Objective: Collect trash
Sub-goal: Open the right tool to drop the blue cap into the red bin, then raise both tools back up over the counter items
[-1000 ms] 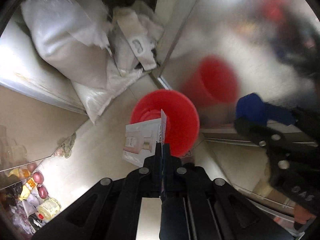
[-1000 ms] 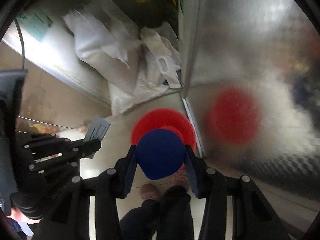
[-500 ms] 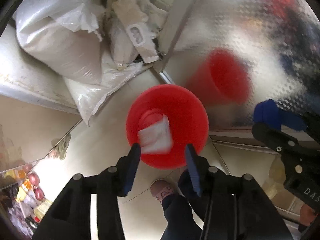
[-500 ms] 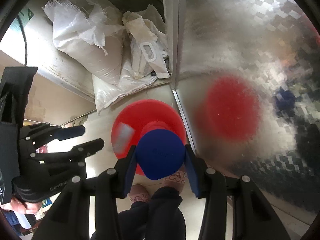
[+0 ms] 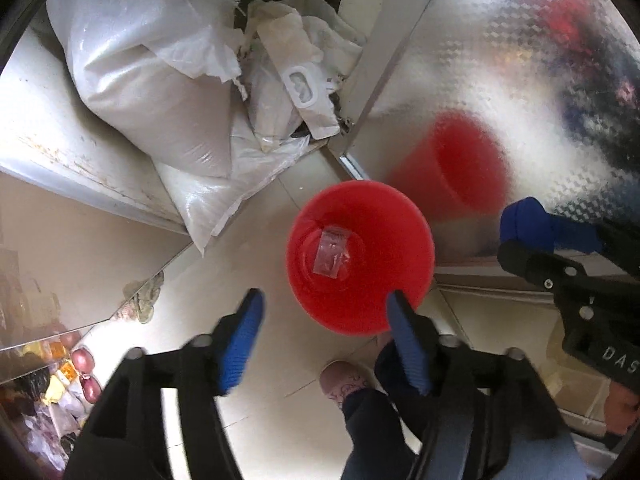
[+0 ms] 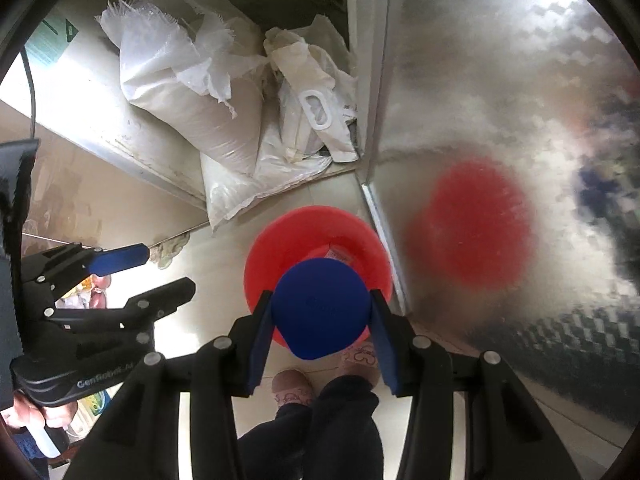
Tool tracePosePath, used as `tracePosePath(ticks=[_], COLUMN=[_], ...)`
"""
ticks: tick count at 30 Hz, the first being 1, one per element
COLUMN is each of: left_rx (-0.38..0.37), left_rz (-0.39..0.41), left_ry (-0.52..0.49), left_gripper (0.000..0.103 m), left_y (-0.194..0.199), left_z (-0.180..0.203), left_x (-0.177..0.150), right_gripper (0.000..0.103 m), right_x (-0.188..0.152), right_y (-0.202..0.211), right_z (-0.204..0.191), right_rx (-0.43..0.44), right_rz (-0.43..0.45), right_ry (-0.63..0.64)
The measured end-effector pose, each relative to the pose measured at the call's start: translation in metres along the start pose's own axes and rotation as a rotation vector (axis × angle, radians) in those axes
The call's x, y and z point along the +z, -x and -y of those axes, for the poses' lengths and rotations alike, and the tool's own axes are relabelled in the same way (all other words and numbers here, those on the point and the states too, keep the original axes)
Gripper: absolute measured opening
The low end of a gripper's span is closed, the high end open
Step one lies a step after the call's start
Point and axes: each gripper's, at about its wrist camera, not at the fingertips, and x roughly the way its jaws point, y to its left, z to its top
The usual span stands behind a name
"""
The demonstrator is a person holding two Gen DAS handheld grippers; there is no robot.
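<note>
Both grippers point straight down over a red bucket [image 5: 362, 284] standing on the pale tiled floor [image 5: 224, 264]. Left gripper [image 5: 324, 306] first: its jaws are opening, with nothing between the blue fingers [image 5: 240, 336], so I have let go of my load. A small clear wrapper [image 5: 332, 250] lies flat on the bottom of the bucket, straight ahead of those fingers. In my right gripper [image 6: 320, 310] I am grasping a round blue thing [image 6: 320, 308], the two pads pressed against its sides; from above it looks like a cap or a cup, and I cannot tell which. It hangs over the near side of the bucket and hides part of the inside. Just beyond the bucket, white sacks [image 5: 160, 92] and crumpled white bags [image 5: 296, 80] are piled in a corner. To the right stands a patterned metal panel [image 5: 520, 80], where the bucket shows as a blurred red reflection. Below the grippers I see my dark trouser legs [image 6: 312, 432] and pink slippers [image 6: 290, 390] on the floor, near the bucket.
</note>
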Motion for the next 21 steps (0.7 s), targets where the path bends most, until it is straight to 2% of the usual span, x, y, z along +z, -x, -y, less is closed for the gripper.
tracePosePath(ticks=[2,5,7,11,12,13,15,18,21], left_rx=[-0.001,-0.023,-0.007,0.007,0.02,0.035,0.055,0.072,0.047], left_rz=[0.006,-0.005,-0.001,0.047,0.047,0.047,0.043,0.045,0.058], left_ry=[0.018,0.031,0.038,0.057,0.055,0.051,0.05,0.063,0.081], left_gripper=[0.082,0.086,0.089,0.093,0.093,0.093,0.095,0.103,0.103], left_y=[-0.002,-0.005,-0.007,0.001,0.002,0.003,0.004,0.009,0.022], left_z=[-0.007,-0.015,-0.018,-0.023,-0.023,-0.024,-0.024,-0.026,-0.028], left_x=[-0.002,-0.006,-0.01,-0.015,-0.016,-0.016,-0.016,-0.018,-0.023], right_gripper=[0.043,0.043,0.043,0.043,0.049,0.065,0.085,0.09,0.092], right_x=[0.0,0.001,0.001,0.001,0.001,0.001,0.0,-0.001,-0.001], right_y=[-0.004,-0.013,-0.016,-0.023,-0.023,-0.021,-0.016,-0.009,-0.001], right_z=[-0.003,-0.008,-0.009,-0.013,-0.013,-0.013,-0.014,-0.017,-0.017], right_rx=[0.002,0.0,0.0,-0.002,-0.004,-0.008,-0.008,-0.039,-0.067], right_rz=[0.002,-0.008,-0.01,-0.009,-0.003,0.01,0.037,0.061,0.064], right_ry=[0.017,0.046,0.05,0.082,0.089,0.091,0.099,0.119,0.12])
